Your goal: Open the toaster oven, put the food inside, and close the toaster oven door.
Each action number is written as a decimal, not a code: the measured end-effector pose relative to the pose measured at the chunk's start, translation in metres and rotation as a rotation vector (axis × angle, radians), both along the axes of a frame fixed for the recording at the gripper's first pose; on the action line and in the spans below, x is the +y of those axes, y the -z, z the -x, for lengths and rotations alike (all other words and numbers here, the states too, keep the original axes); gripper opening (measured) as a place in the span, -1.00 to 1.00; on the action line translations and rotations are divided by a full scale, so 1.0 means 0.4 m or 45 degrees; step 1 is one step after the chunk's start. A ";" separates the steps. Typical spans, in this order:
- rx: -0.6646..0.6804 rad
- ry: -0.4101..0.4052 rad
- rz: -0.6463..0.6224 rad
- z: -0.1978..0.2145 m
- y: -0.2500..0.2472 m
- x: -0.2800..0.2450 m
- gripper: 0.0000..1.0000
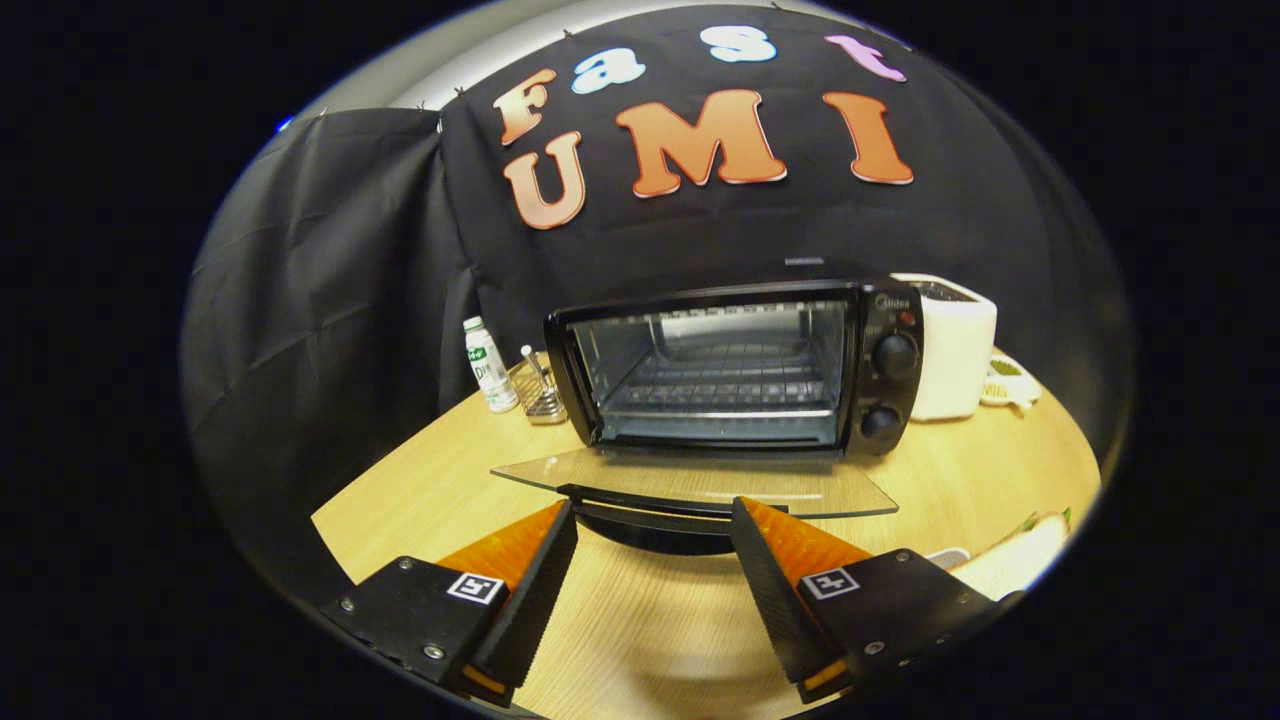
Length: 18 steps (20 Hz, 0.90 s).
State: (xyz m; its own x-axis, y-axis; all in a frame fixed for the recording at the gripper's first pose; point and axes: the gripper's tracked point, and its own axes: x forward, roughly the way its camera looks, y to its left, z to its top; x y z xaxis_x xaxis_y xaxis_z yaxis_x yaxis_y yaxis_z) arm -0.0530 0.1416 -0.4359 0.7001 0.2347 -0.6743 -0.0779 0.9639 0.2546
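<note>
Jaws spread wide with nothing between them, the gripper point(652, 520) sits at the lower middle of the frame, just before the handle of the toaster oven point(735, 362). Its glass door point(700, 482) lies folded down flat over the wooden surface point(420, 490). A sandwich point(1020, 562) lies at lower right.

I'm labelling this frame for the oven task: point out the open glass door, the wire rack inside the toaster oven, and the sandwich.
glass door point(700, 480), gripper view, bare pane ahead of the open gripper point(652, 525).
wire rack point(720, 392), gripper view, middle bars.
sandwich point(1020, 560), gripper view, bread face.
</note>
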 end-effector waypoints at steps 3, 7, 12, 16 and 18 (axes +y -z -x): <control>0.092 0.006 -0.082 0.038 0.038 0.010 0.78; 0.205 -0.004 -0.139 0.073 0.086 0.035 0.72; 0.306 0.021 -0.165 0.091 0.128 0.033 0.70; 0.341 0.021 -0.165 0.101 0.137 0.035 0.70; 0.317 0.013 -0.173 0.096 0.114 0.035 0.70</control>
State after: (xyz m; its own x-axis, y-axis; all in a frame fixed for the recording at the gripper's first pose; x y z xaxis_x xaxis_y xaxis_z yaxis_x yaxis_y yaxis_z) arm -0.0916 0.1555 -0.4817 0.5198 0.3287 -0.7885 0.0124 0.9200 0.3917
